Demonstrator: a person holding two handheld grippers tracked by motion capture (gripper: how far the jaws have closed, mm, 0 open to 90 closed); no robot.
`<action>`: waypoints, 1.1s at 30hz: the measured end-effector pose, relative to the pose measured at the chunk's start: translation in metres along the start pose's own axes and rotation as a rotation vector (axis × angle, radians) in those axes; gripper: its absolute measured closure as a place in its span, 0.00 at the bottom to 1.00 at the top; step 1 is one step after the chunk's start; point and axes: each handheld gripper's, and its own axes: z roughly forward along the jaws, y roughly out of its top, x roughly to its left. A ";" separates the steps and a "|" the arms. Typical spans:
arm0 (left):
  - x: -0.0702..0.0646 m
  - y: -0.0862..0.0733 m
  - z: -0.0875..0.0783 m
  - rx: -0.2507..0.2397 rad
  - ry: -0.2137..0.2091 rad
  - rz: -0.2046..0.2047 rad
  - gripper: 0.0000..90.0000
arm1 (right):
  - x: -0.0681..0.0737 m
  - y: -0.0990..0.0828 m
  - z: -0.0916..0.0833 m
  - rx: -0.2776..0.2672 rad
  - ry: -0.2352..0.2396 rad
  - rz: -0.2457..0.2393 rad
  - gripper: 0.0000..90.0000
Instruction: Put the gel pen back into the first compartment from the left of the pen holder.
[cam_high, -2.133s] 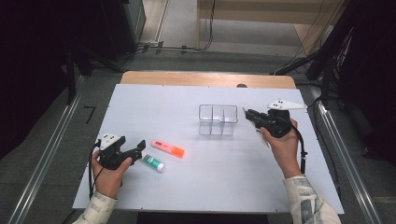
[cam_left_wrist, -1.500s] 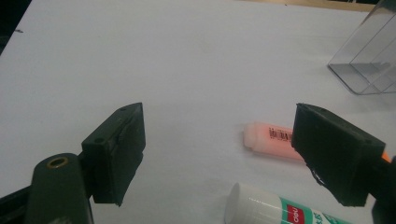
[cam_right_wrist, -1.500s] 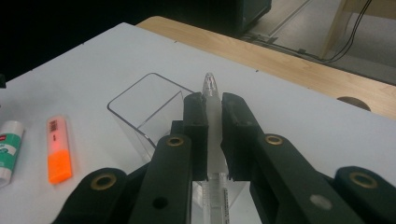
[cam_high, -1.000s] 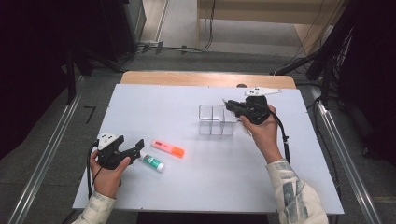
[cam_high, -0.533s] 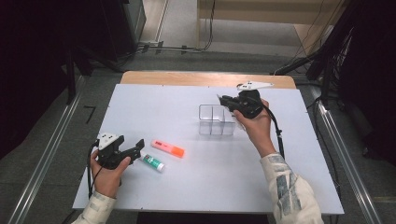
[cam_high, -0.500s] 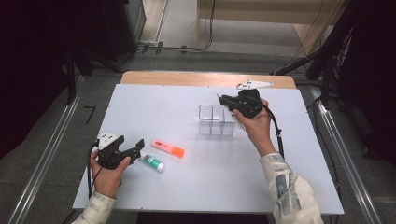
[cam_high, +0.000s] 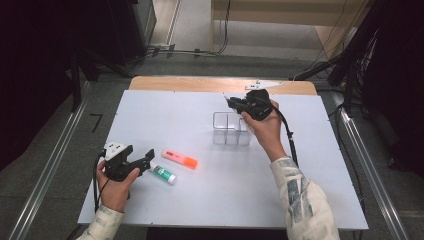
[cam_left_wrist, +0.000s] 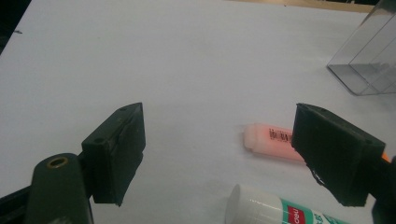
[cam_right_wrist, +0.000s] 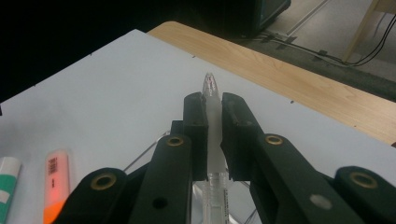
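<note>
Clear pen (cam_right_wrist: 212, 122), clamped lengthwise between the fingers (cam_right_wrist: 196, 122) of the right gripper (cam_right_wrist: 213, 105), tip poking out just past the fingertips.

High view: right gripper (cam_high: 235, 103) raised over the far right corner of the clear divided box (cam_high: 230, 129), fingers pointing left and away, closed tight; pen too thin to make out here. Left gripper (cam_high: 145, 159) low at the near left of the white table (cam_high: 210, 195), fingers spread wide and bare. Glue stick (cam_high: 163, 173) lying just beyond the fingertips, white cap nearest them. Orange highlighter (cam_high: 180, 159) a little further off, just beside the glue stick, apart from the fingers.

Left gripper view: left gripper (cam_left_wrist: 219, 149) with fingers (cam_left_wrist: 116, 151) parted, gripping nothing. Highlighter (cam_left_wrist: 273, 140) flat on the table ahead of the gap, toward the right finger, its far end hidden behind that finger. Glue stick (cam_left_wrist: 275, 210) nearer, low in the gap, close to the right finger, cap end pointing left; touching or not, cannot tell. Corner of the clear box (cam_left_wrist: 369, 60) well beyond the right finger.

Right gripper view: both pads pressed against the frosted barrel of the pen, barrel running back below the fingers. Table (cam_right_wrist: 116, 84) well below the fingertips. Highlighter (cam_right_wrist: 56, 184) and glue stick (cam_right_wrist: 7, 186) far off to the left of the fingers. Edge of the clear box (cam_right_wrist: 144, 156) just under the left finger.
</note>
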 end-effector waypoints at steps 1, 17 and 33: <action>0.000 0.000 0.000 0.000 0.001 0.000 0.20 | 0.001 0.001 0.001 0.003 -0.001 0.000 0.88; 0.002 0.001 -0.001 -0.006 -0.001 -0.006 0.20 | 0.012 0.023 0.026 0.001 0.023 -0.002 0.88; 0.001 0.001 -0.001 -0.008 -0.008 -0.003 0.20 | 0.018 0.034 0.057 -0.010 0.051 0.055 0.88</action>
